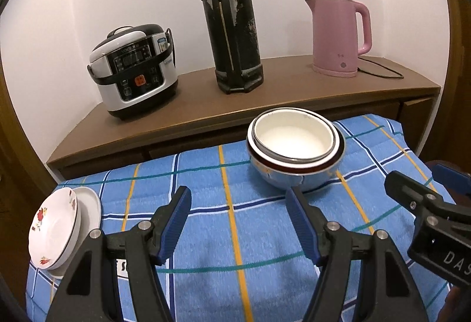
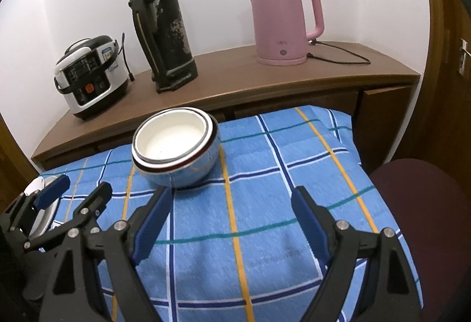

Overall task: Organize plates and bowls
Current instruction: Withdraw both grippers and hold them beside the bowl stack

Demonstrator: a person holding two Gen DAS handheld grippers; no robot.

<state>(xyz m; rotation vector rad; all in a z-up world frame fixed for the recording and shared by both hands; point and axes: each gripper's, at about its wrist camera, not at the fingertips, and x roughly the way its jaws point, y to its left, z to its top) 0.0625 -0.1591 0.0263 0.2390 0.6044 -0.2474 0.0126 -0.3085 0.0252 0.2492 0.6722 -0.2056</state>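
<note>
Counting two plates (image 1: 59, 230), three nested bowls (image 1: 294, 151)

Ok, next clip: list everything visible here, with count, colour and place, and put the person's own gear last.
nested bowls: at least two, white inside, pale outside with dark rim, far middle of the cloth
plates: two, white, upper one flowered and tilted, left edge of the cloth
checked cloth: one, blue with yellow, teal and navy lines, covering the near surface
rice cooker: one, white and black, left on the wooden counter
thermos: one, worn black, middle of the counter
kettle: one, pink, corded, right on the counter
chair seat: one, maroon, right of the cloth
left tool: one, black with blue pads, open, empty
right tool: one, same colours, open, empty
</note>
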